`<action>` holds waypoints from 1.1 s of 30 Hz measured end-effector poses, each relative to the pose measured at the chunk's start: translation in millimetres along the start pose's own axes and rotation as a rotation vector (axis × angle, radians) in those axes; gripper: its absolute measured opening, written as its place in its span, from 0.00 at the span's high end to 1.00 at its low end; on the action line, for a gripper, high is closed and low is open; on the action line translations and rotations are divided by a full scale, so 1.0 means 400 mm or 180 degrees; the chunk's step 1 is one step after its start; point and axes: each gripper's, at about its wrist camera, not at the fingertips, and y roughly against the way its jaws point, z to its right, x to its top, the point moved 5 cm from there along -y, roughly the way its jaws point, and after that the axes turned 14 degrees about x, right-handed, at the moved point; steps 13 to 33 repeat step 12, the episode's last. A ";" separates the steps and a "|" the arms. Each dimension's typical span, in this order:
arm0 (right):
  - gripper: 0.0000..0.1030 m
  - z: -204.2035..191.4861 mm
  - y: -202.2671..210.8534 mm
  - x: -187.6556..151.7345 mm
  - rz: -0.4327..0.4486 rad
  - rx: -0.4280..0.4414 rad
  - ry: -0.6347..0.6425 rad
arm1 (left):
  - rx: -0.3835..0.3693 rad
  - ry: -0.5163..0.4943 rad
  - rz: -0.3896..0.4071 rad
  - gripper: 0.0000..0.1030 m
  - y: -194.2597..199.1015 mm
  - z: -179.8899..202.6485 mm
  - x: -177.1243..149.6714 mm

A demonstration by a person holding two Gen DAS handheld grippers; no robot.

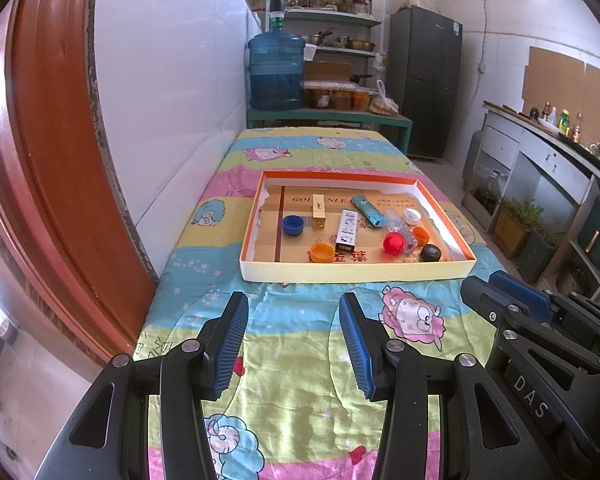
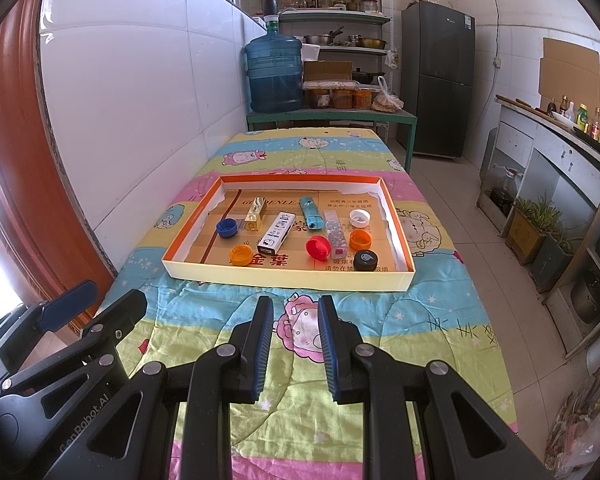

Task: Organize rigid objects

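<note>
A shallow cardboard tray point(image 1: 356, 272) point(image 2: 284, 278) lies on the cartoon bedspread. Inside are a blue cap point(image 2: 226, 227), two orange caps point(image 2: 241, 255), a red cap point(image 2: 317, 248), a white cap point(image 2: 360, 218), a black cap point(image 2: 366, 260), a gold box point(image 2: 256, 213), a white patterned box point(image 2: 276, 234), a teal lighter point(image 2: 310, 212) and a clear bottle point(image 2: 334, 232). My left gripper point(image 1: 294, 298) hovers open and empty short of the tray's near wall. My right gripper point(image 2: 296, 300) sits beside it, pads drawn close with a narrow gap, nothing between them.
A white tiled wall and a red wooden door frame point(image 1: 52, 160) run along the left of the table. Behind the table stand a blue water jug point(image 1: 276, 68), shelves and a dark fridge point(image 1: 424, 80). A kitchen counter point(image 2: 560, 140) lines the right, across tiled floor.
</note>
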 end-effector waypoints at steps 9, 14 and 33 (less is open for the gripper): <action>0.78 0.001 -0.002 -0.001 -0.0005 0.0002 -0.0006 | 0.0010 0.0007 0.0018 0.53 0.000 0.001 -0.001; 0.78 0.002 -0.005 -0.002 -0.0007 0.0002 -0.0006 | 0.0011 0.0012 0.0015 0.52 -0.001 0.001 -0.004; 0.78 0.002 -0.005 -0.002 -0.0007 0.0002 -0.0006 | 0.0011 0.0012 0.0015 0.52 -0.001 0.001 -0.004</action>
